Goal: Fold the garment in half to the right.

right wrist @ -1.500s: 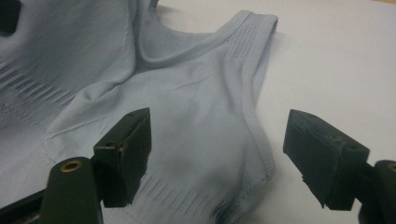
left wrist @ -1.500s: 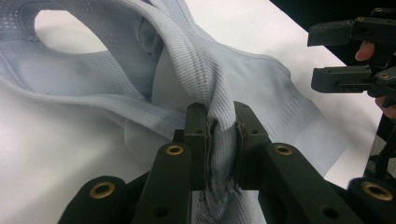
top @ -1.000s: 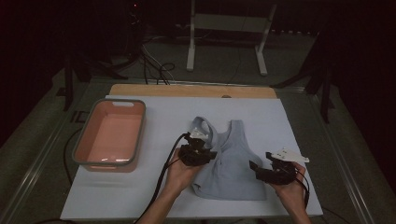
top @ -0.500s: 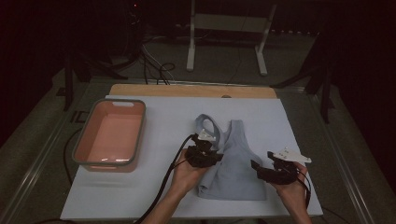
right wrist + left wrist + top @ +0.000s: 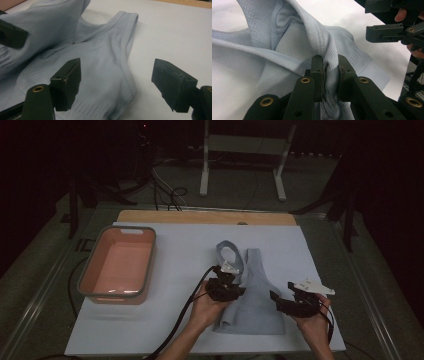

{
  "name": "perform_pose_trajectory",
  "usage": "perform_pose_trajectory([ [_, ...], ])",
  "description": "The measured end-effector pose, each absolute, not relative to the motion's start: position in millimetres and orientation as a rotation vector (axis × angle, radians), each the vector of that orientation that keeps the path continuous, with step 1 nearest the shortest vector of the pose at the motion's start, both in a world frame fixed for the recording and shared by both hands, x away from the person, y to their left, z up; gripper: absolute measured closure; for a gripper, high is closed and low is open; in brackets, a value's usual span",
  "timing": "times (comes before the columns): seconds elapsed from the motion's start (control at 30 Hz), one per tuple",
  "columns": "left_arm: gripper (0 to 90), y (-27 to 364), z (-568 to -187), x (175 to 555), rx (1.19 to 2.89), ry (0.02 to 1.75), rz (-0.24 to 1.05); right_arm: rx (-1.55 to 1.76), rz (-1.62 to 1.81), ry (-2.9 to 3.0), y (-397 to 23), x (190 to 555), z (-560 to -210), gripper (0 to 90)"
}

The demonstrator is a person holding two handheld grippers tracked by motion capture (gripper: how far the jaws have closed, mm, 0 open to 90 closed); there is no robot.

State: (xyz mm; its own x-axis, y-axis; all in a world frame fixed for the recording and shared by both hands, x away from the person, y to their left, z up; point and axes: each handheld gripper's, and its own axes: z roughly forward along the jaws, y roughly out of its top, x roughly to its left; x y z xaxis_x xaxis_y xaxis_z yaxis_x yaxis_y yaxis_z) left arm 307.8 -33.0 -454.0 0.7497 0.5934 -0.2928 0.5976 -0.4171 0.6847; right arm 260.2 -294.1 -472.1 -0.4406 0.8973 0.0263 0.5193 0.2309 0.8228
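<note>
A pale blue sleeveless top [image 5: 257, 292] lies on the white mat, right of centre. My left gripper [image 5: 230, 286] is at its left side, shut on a bunched ribbed edge band [image 5: 327, 53] of the top. In the left gripper view the band is pinched between both pads and the cloth rises from them in a fold. My right gripper [image 5: 276, 301] sits at the top's lower right edge, open. Its jaws [image 5: 120, 82] stand wide apart just above the hem [image 5: 105, 110], touching nothing.
A salmon tub with a grey rim [image 5: 84, 279] stands at the left of the white mat [image 5: 165, 320]. A wooden table edge [image 5: 200, 216] runs along the back, with a white stand [image 5: 205, 165] and cables on the floor beyond. A cable trails from my left gripper.
My left gripper has moved right and slightly nearer with the top's left edge, drawing that side over the body of the top. The right gripper has stayed still.
</note>
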Motion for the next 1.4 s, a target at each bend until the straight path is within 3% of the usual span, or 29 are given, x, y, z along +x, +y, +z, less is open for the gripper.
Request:
perform_pose_trajectory([
  [1.07,74.3,-62.0,-465.5,304.2,2.176,0.82,-0.061,1.304,1.099,2.036,-295.8,260.2,-471.2,24.2],
  [1.27,71.6,-68.1,-464.1,301.0,2.172,0.786,-0.076,1.302,1.1,2.033,-295.7,260.0,-471.0,24.2],
  [1.4,63.3,-71.8,-461.2,299.5,2.159,0.753,-0.091,1.308,1.101,2.025,-296.5,259.8,-470.4,24.2],
])
